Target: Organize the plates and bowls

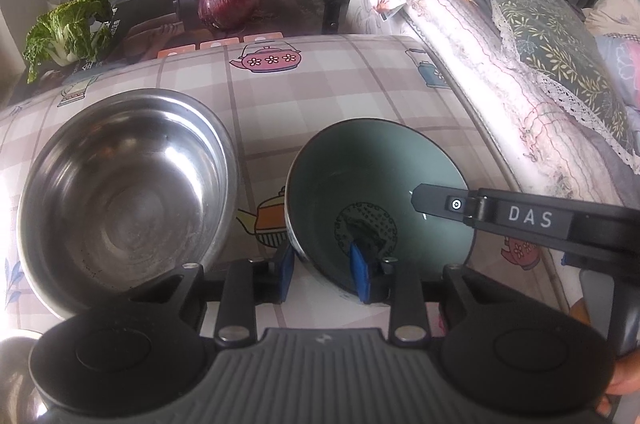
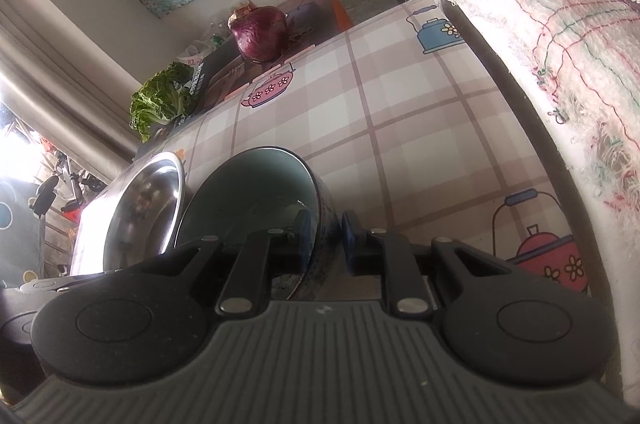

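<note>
While both grippers meet on one vessel, they do different work. The left gripper (image 1: 323,264) straddles the near rim of the green bowl (image 1: 360,176), and its blue pads (image 1: 359,272) stand one inside and one outside the wall. They look slack rather than pressed, so I judge it spread and holding nothing. The right gripper (image 2: 327,236) is pressed almost together on the same bowl's wall at its right-hand side, one finger inside and one outside, pinching it. From the left wrist, its black finger shows reaching over that rim. The green bowl sits on the checked table (image 1: 320,84), toward the edge nearest the draped bedding. In the right wrist view it looks tipped, and I cannot tell whether its base is flat on the cloth. It is empty, with only a dotted print at the bottom. Being round, it has no long axis to line up, so what matters is where the wall is gripped. Just beside it on its left stands the steel bowl (image 1: 128,184), larger, upright and also empty, the two rims near but apart. The left gripper is the nearer to the steel bowl, while the right one carries the load. If the green bowl is to nest in the steel one, the move runs leftward from the right gripper, and the left gripper lies partly in that path.
</note>
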### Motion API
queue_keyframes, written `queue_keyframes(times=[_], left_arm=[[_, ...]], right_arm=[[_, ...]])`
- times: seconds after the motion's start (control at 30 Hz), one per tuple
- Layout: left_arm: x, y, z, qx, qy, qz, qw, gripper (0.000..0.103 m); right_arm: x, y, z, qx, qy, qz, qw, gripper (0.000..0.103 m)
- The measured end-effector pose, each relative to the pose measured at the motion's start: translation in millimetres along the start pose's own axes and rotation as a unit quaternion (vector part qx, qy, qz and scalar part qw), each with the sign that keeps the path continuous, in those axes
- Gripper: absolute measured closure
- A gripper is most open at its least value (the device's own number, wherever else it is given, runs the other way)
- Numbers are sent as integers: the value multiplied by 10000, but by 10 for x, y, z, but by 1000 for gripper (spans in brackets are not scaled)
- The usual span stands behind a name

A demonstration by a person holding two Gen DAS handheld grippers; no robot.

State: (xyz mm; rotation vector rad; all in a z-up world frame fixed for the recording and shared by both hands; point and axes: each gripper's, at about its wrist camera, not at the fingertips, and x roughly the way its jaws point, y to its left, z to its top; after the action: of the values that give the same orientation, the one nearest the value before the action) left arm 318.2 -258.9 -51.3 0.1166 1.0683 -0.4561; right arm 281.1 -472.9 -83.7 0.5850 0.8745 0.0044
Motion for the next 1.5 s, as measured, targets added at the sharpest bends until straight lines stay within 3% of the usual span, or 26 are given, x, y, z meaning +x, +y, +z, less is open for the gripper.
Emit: queue_keyframes(times=[0.93,1.23,1.5], left_arm=[[-275,17,-7,12,-251,-105,9996,72],[-602,185,61,-168,-566,-97,9982,72],[-857,595,152,-446,-817,106,9956,72]], right_arm=[[-200,110,5,-17,-85,-4,10000,87],[-381,447,119,-285,-270,106,9992,87],[-300,948,232,-546,-288,384,9974,87]])
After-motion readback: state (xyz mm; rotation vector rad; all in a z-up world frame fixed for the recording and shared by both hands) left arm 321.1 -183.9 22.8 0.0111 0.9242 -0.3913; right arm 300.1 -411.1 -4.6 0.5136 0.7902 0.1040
